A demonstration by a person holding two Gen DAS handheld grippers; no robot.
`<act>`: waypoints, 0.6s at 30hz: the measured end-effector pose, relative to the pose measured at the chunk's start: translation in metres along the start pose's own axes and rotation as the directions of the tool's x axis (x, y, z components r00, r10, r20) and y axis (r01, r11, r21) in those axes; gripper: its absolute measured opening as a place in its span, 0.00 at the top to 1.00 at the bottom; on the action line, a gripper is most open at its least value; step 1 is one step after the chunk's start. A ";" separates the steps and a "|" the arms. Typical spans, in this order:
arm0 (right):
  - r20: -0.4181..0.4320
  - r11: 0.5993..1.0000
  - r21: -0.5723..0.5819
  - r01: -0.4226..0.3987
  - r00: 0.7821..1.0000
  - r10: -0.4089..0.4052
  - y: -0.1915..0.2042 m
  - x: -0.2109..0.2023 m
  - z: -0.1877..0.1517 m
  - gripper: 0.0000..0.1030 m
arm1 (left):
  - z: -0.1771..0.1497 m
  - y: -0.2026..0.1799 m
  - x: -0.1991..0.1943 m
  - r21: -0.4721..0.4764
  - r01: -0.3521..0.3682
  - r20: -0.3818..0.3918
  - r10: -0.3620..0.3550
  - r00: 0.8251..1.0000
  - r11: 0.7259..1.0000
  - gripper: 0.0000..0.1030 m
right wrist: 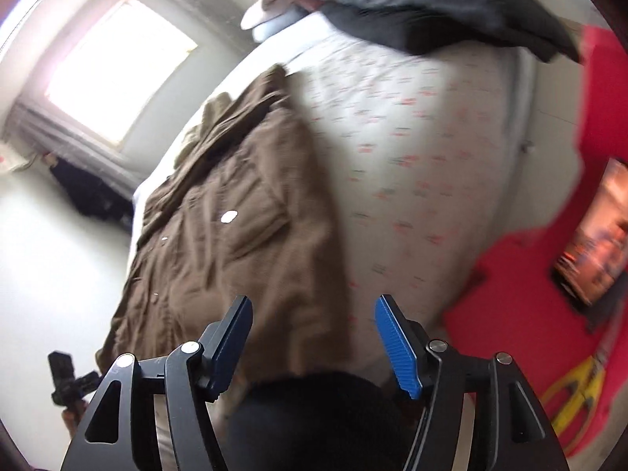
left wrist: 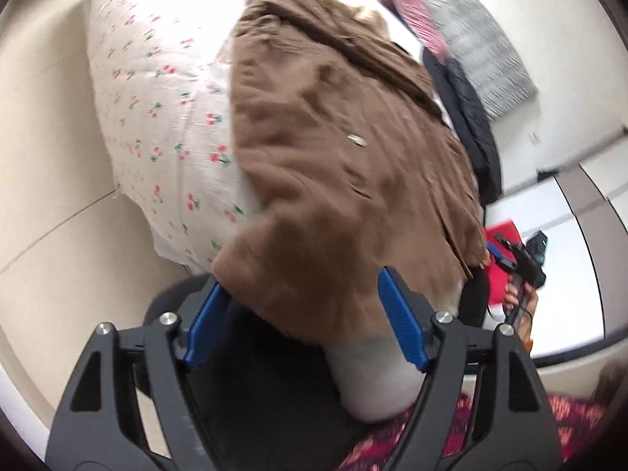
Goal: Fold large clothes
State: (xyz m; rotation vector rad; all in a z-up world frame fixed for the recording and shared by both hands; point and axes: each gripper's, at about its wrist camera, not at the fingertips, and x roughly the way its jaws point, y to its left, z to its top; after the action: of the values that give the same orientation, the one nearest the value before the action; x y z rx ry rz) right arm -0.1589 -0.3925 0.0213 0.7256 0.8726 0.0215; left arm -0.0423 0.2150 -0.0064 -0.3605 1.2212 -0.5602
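Note:
A brown buttoned jacket [left wrist: 333,165] lies spread on a bed with a cherry-print sheet [left wrist: 157,117]. Its near hem corner reaches down between the blue pads [left wrist: 400,314] of my left gripper [left wrist: 304,314], which stands open; the pads do not press the cloth. In the right wrist view the same jacket [right wrist: 235,216] lies on the left side of the sheet [right wrist: 412,137]. My right gripper [right wrist: 314,337] is open over the jacket's near right corner, with a wide gap between its fingers and nothing gripped.
A black jacket [left wrist: 471,117] [right wrist: 431,4], a pink striped cloth [left wrist: 408,4] and a grey blanket [left wrist: 479,39] lie at the far end of the bed. Pale floor [left wrist: 47,157] is to the left. A red wall with a framed picture [right wrist: 600,235] is on the right, a window [right wrist: 117,66] beyond.

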 end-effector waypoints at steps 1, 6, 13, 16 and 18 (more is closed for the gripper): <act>-0.003 1.000 0.004 0.006 1.000 -0.006 0.003 0.009 0.003 0.36 | 0.003 0.003 0.005 -0.009 -0.010 -0.006 0.010 1.000 1.000 0.26; -0.047 0.995 -0.028 0.098 0.994 -0.099 0.013 0.039 0.014 0.36 | 0.020 -0.004 0.009 -0.021 -0.018 0.060 0.020 0.998 1.000 0.26; -0.083 0.998 -0.001 0.068 0.994 -0.068 0.002 0.050 0.018 0.32 | 0.031 -0.012 0.010 -0.006 -0.022 0.106 0.022 0.994 1.000 0.16; -0.091 0.998 0.018 0.058 0.994 -0.057 -0.003 0.054 0.018 0.29 | 0.027 -0.007 0.027 -0.026 -0.022 0.024 0.023 0.999 0.999 0.17; -0.098 0.998 0.030 0.053 0.994 -0.050 -0.006 0.056 0.019 0.28 | 0.023 -0.009 0.038 -0.018 -0.013 -0.032 0.012 0.999 1.000 0.17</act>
State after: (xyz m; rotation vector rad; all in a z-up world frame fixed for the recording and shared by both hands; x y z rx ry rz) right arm -0.1105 -0.3910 -0.0130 0.7367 0.9867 -0.0036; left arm -0.0137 0.1851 -0.0236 -0.3600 1.2593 -0.5464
